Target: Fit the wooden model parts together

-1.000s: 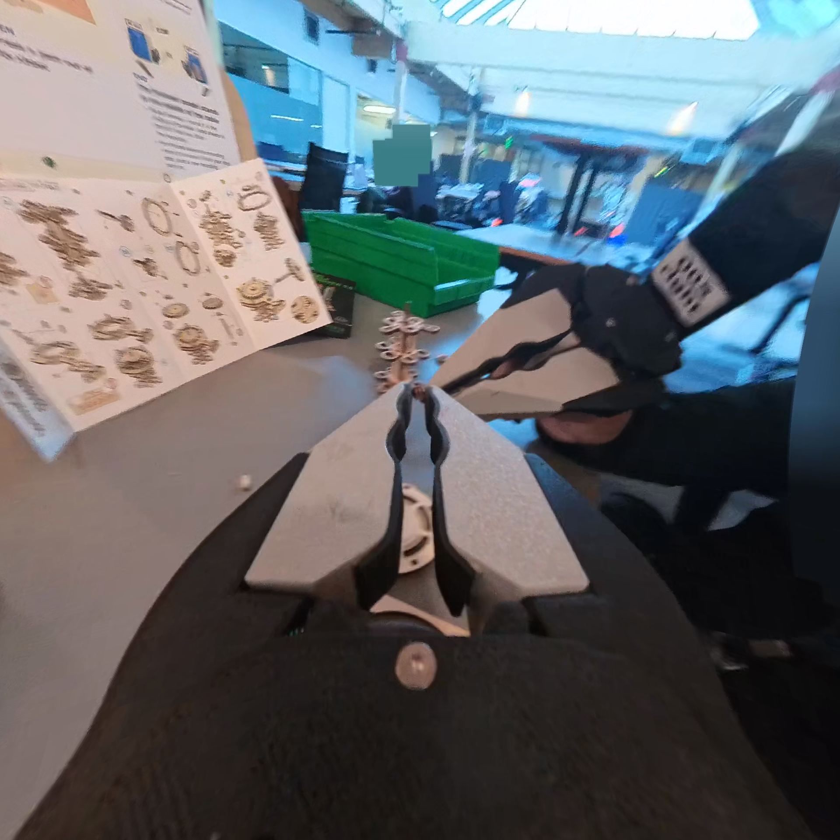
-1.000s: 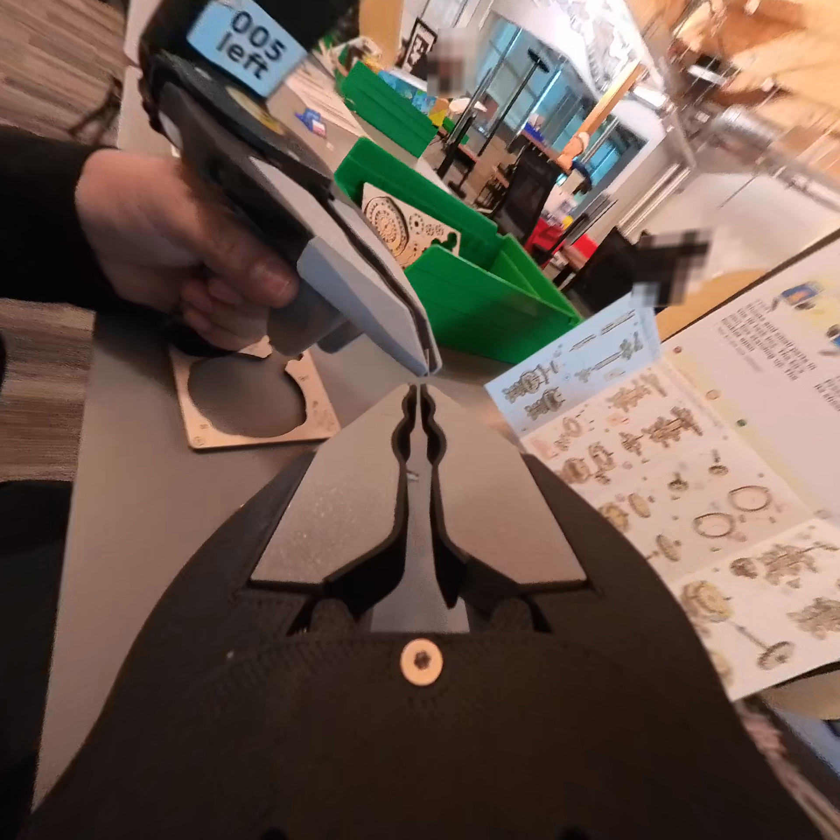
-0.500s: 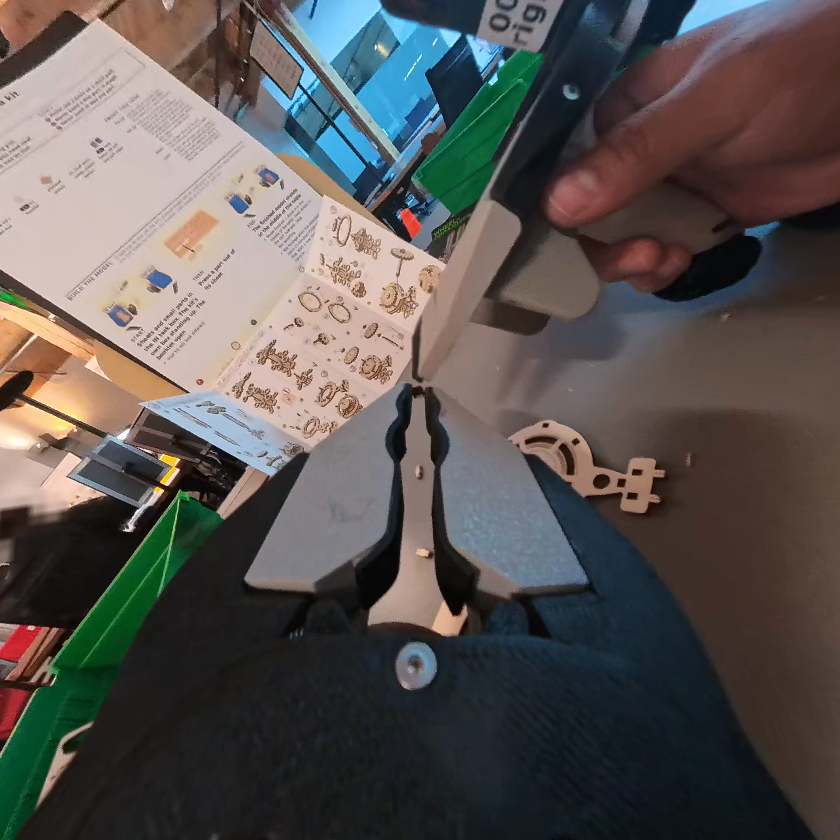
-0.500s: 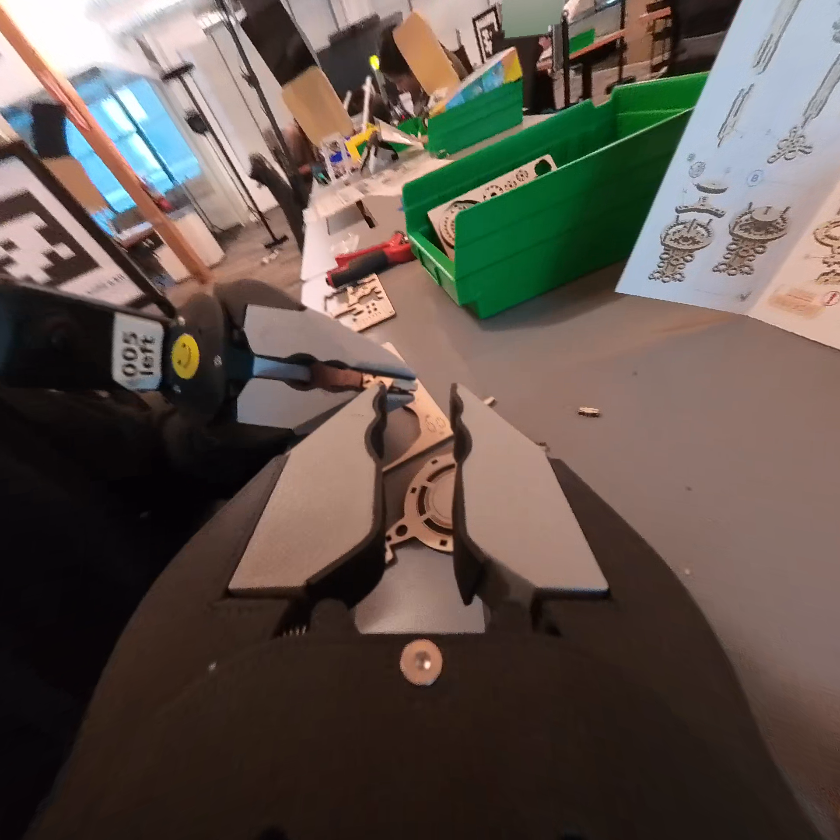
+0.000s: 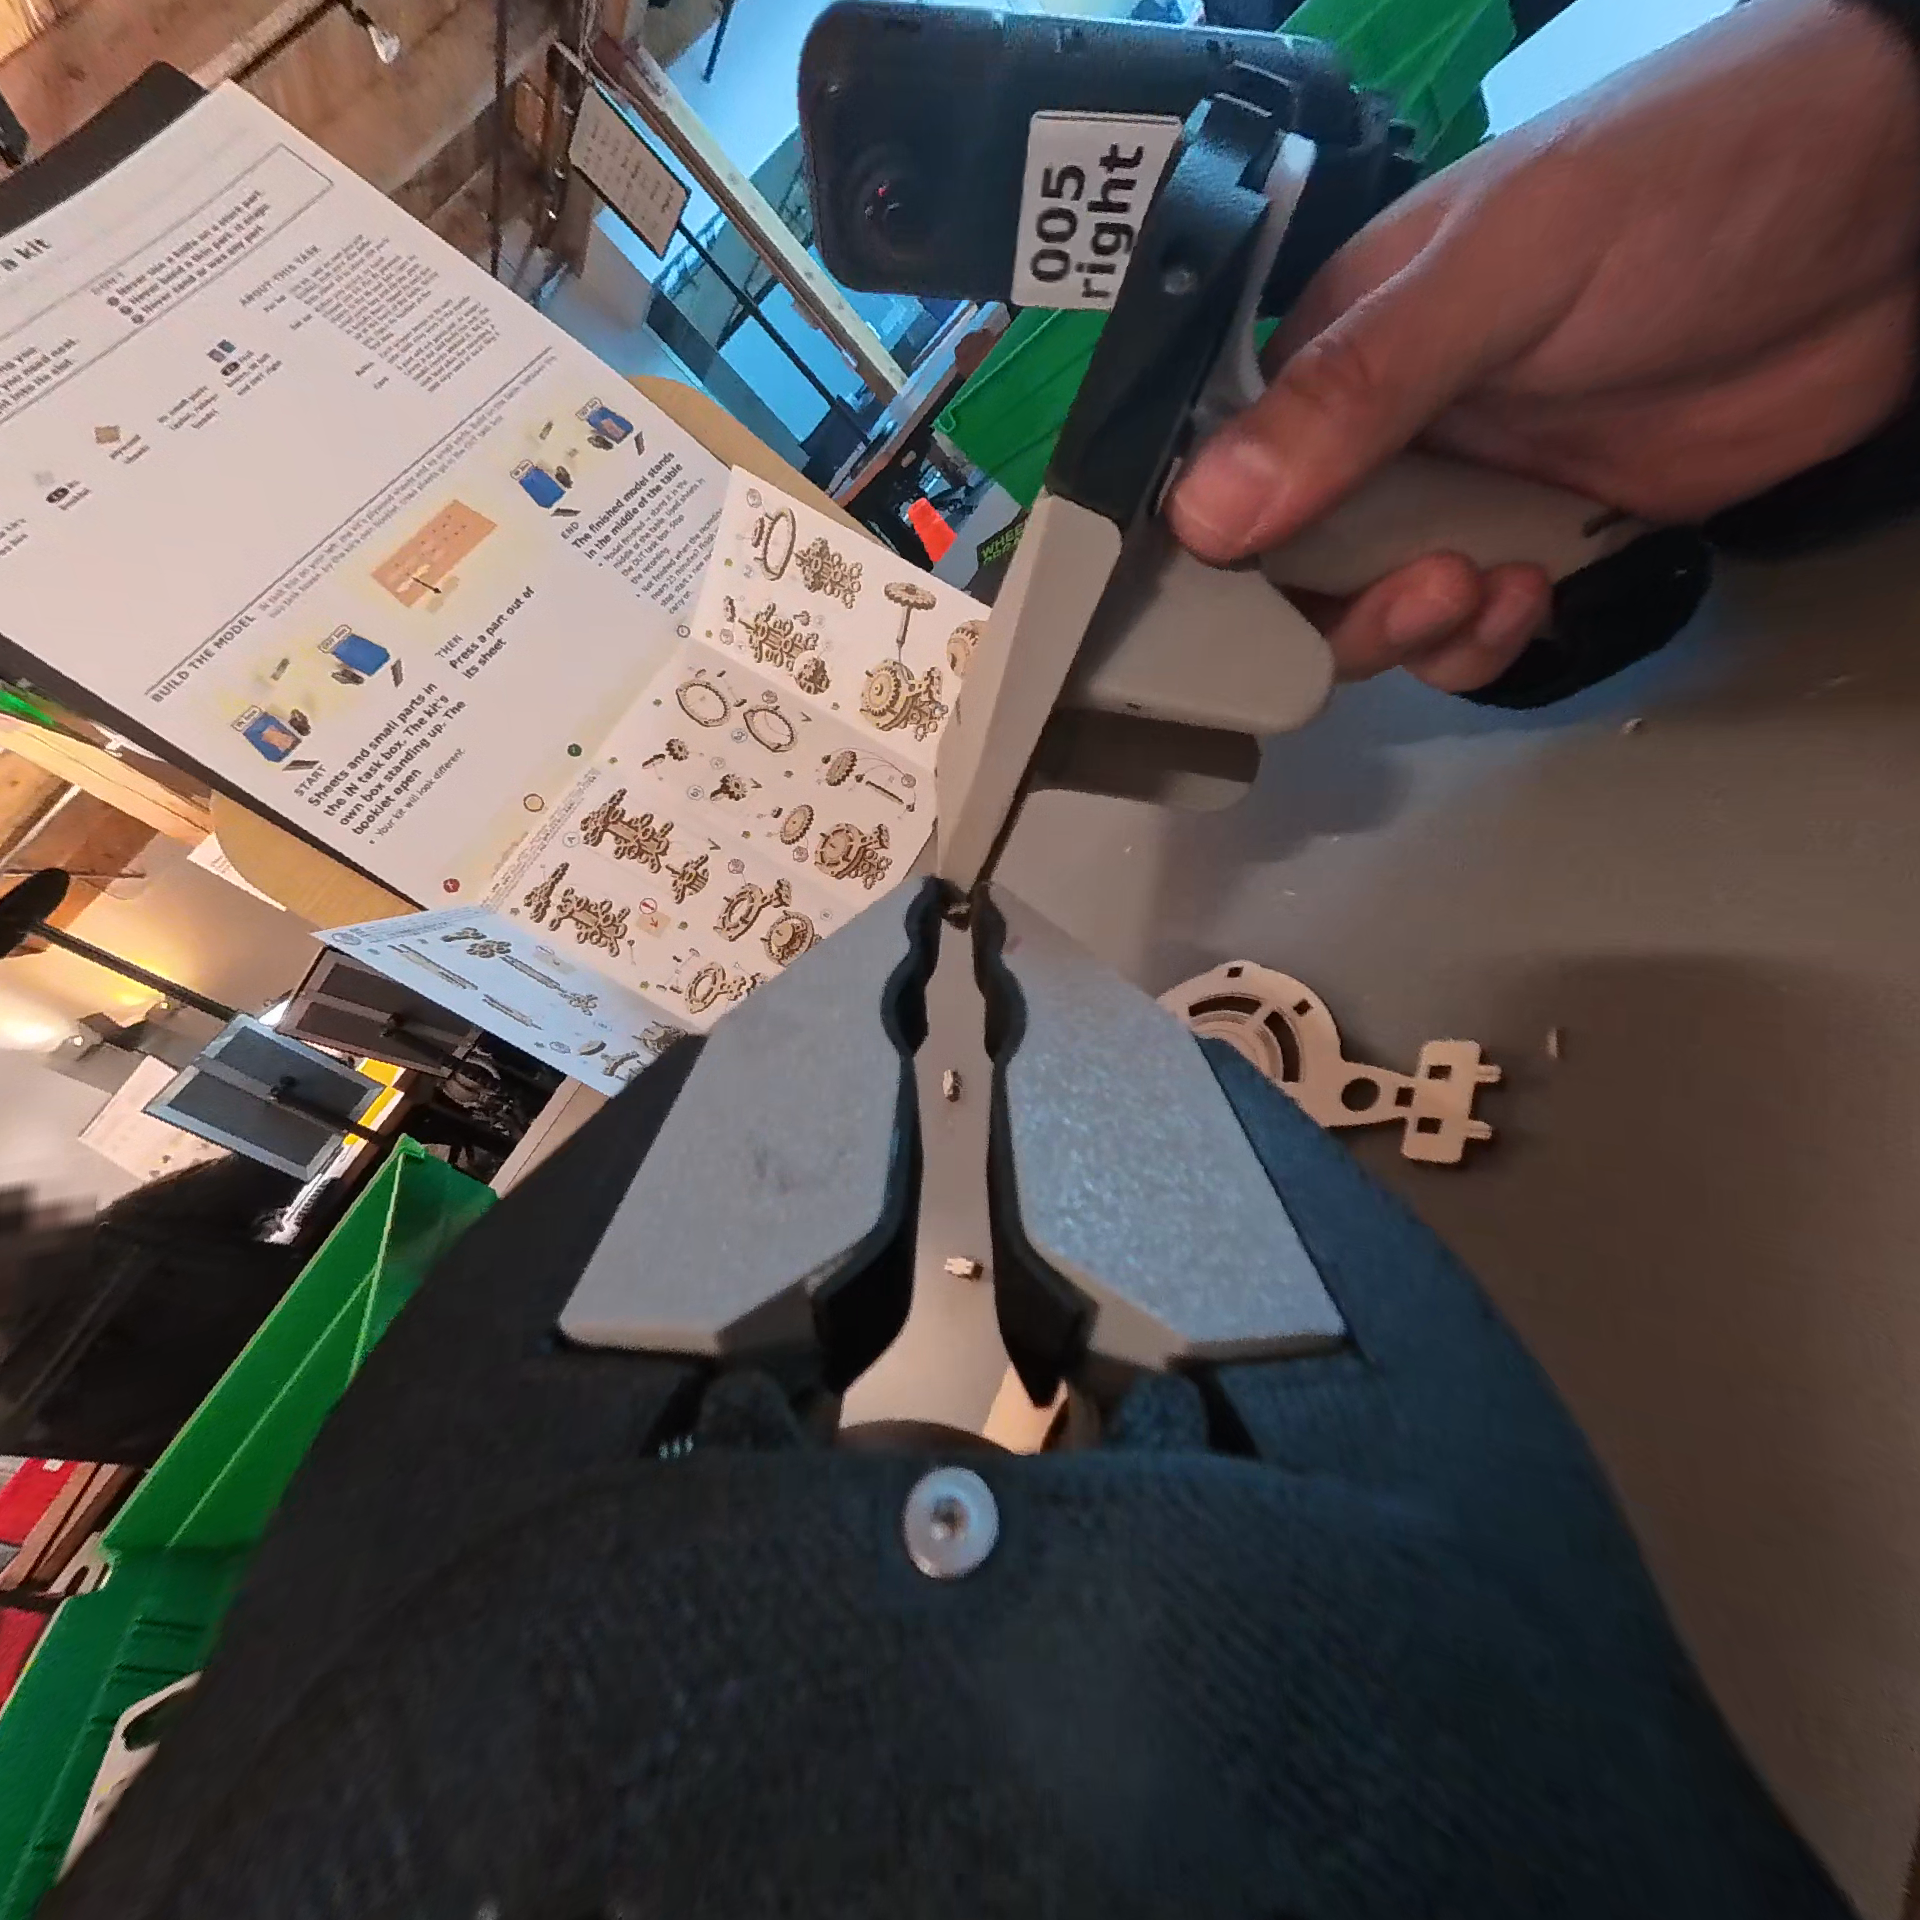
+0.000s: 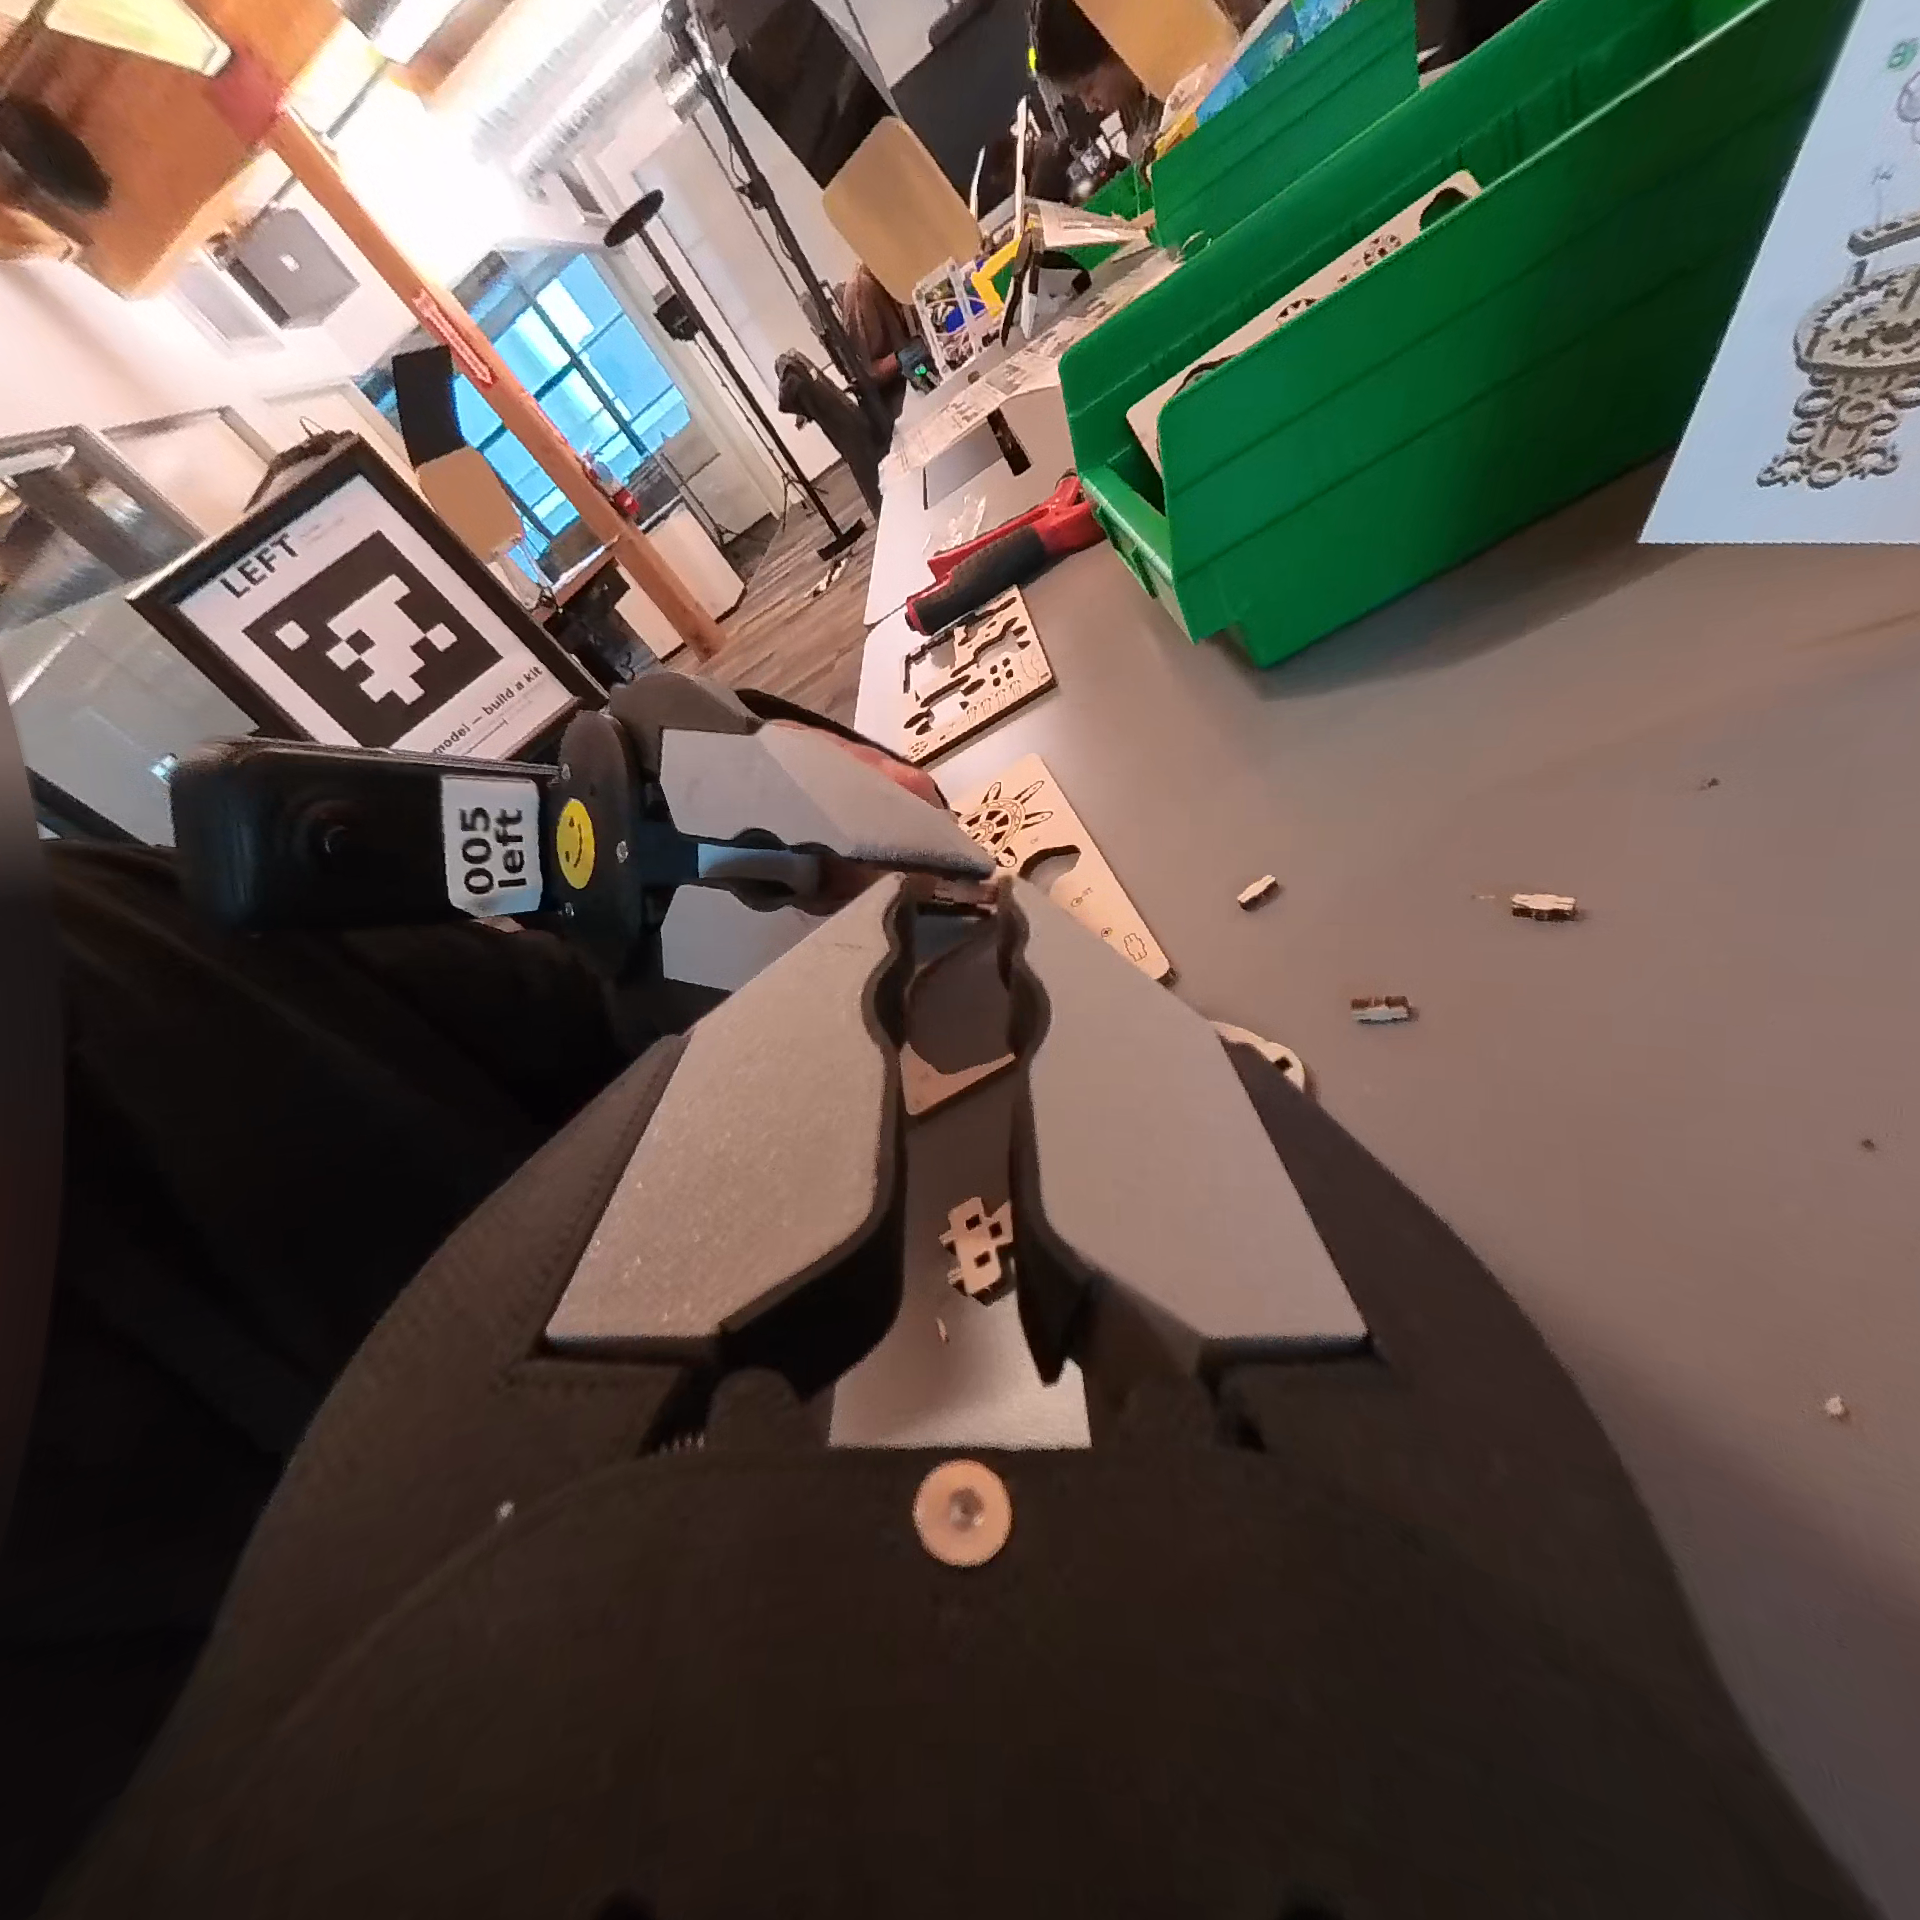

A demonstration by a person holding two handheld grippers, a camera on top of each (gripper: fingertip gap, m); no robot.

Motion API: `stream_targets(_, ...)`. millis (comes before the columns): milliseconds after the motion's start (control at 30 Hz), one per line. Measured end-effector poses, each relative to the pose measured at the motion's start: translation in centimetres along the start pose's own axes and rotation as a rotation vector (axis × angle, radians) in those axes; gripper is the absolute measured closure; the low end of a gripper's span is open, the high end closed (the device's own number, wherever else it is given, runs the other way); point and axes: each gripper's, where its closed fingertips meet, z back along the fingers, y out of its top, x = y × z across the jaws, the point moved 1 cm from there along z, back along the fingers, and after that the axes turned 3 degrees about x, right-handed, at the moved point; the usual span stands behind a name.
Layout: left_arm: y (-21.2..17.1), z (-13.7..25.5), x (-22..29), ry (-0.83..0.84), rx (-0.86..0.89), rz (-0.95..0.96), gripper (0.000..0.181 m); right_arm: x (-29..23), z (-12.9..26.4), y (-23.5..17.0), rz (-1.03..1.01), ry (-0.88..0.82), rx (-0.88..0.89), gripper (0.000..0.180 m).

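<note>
My left gripper (image 5: pixel 956 899) is shut on a tiny wooden part (image 5: pixel 956 916) at its tips, above the grey table (image 5: pixel 1558 883). My right gripper (image 5: pixel 964 873) comes down from above and meets those tips. In the right wrist view my right gripper (image 6: pixel 958 888) has its fingers a narrow gap apart, closed around the same small part (image 6: pixel 948 899). The left gripper (image 6: pixel 982 871) reaches in from the left. A flat wooden part with a ring and a slotted tab (image 5: pixel 1299 1049) lies on the table below; its tab (image 6: pixel 977 1247) shows between my right fingers.
A punched wooden sheet (image 6: pixel 1070 862) and another one (image 6: pixel 971 675) lie ahead, beside a red-handled tool (image 6: pixel 997 561). Green bins (image 6: pixel 1455 416) (image 5: pixel 312 1403) hold more sheets. An instruction booklet (image 5: pixel 727 779) stands at the back. Loose wooden bits (image 6: pixel 1382 1006) dot the table.
My right gripper opened half a second ago and has since narrowed around the small part at the left gripper's tips. Both grippers tilted and now meet tip to tip.
</note>
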Motion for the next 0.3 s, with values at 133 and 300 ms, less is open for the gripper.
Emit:
stream_targets(133,0.2,0.0,-0.1,0.002,0.023,0.025,0.178,-0.2,0.0,0.2,-0.031,0.032,0.006,0.172)
stream_targets(300,0.7,0.3,-0.5,0.005,0.068,0.080,0.175,-1.1,0.4,0.8,-0.201,0.197,0.065,0.172)
